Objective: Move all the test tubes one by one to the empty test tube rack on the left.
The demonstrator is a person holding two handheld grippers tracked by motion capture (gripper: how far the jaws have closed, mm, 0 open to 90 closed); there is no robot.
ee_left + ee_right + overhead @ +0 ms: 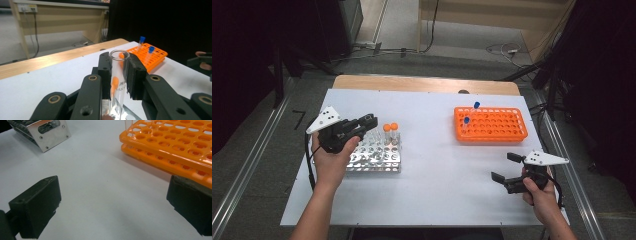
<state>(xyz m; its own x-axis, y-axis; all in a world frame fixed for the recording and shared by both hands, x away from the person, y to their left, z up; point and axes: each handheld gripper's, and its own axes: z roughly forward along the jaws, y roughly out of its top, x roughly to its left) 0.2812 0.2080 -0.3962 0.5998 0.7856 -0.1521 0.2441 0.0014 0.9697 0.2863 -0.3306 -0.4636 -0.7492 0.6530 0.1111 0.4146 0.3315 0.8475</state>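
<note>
- Left gripper (371,120) is clamping a clear uncapped tube (117,82) upright between its pads, above the metal rack (377,155) at the tabletop's (432,165) left side.
- Two orange-capped tubes (390,131) are standing in the metal rack, just beside that gripper.
- Orange rack (490,124) is sitting far right, near the back edge, holding two blue-capped tubes (471,114).
- Wide bare tabletop is lying between the racks.
- Right gripper (507,166) is hovering near the front right edge, jaws gaping wide, gripping nothing, pointing toward the orange rack.
- Left hand (331,162) is angling its gripper rightward.
</note>
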